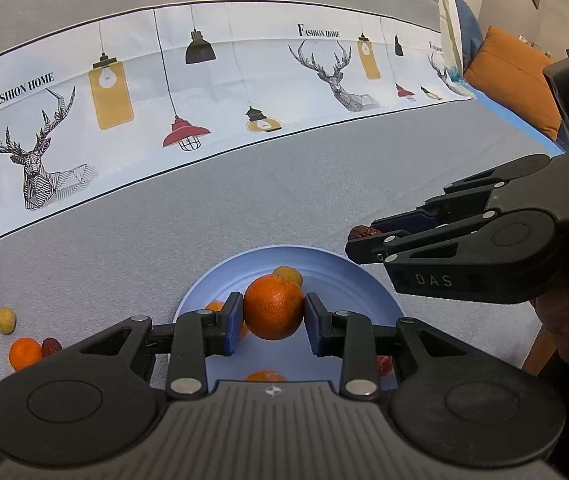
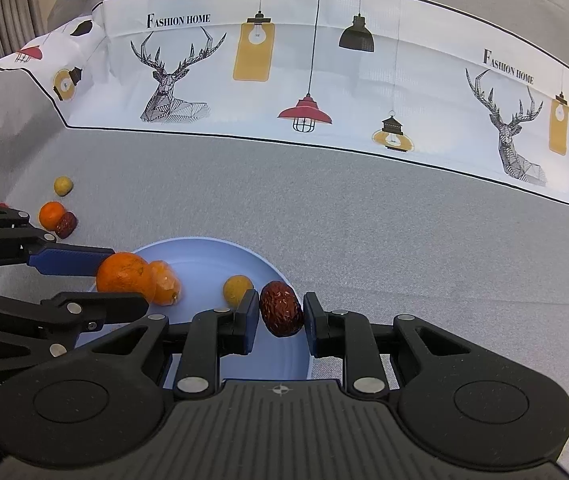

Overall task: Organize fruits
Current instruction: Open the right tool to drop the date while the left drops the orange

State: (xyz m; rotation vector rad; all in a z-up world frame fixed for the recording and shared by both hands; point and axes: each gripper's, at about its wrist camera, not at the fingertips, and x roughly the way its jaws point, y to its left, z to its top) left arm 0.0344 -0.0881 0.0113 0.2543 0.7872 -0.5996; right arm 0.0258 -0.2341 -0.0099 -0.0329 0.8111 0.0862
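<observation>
A pale blue plate [image 1: 368, 292] [image 2: 204, 256] lies on the grey cloth. My left gripper [image 1: 273, 318] is shut on a large orange [image 1: 273, 306] [image 2: 124, 274] held over the plate. My right gripper [image 2: 280, 312] [image 1: 364, 240] is shut on a wrinkled red date [image 2: 282, 308] [image 1: 360, 233] above the plate's right rim. On the plate lie a small yellow fruit [image 2: 237, 290] [image 1: 289, 275] and a peeled-looking orange piece [image 2: 166, 282]. More orange bits [image 1: 266, 376] show under my left fingers.
Left of the plate on the cloth lie a yellow fruit [image 1: 4, 320] [image 2: 63, 186], a small orange [image 1: 24, 354] [image 2: 51, 215] and a red date [image 1: 51, 346] [image 2: 66, 225]. A printed cloth band [image 1: 204, 92] runs behind. An orange cushion [image 1: 516, 80] sits at far right.
</observation>
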